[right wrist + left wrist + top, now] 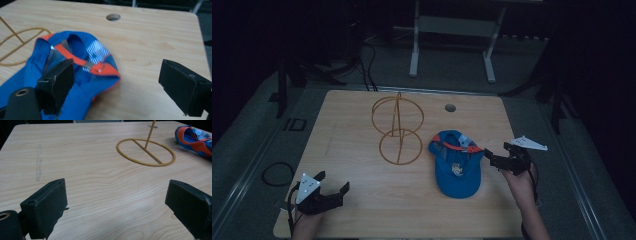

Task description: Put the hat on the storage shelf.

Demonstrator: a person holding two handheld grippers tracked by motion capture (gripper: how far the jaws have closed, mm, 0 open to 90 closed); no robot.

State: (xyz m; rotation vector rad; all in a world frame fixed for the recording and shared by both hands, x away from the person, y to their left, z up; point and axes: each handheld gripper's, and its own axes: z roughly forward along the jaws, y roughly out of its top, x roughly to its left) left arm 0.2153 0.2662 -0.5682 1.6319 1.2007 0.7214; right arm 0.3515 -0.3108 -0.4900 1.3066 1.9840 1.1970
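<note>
Wooden table (362, 200), round hole (450, 107); dark room.

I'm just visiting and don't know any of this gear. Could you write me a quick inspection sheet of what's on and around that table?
Surface: wooden table with a round hole near the far edge.
Job's things: blue and orange cap lying open side up; yellow wire stand upright to its left.
Clutter: nothing seen.
Grippers: left hand-held gripper open, over bare wood; right hand-held gripper open at the cap's edge.
Cables: black loop on the floor.
Surroundings: dark room; white frame behind.
</note>
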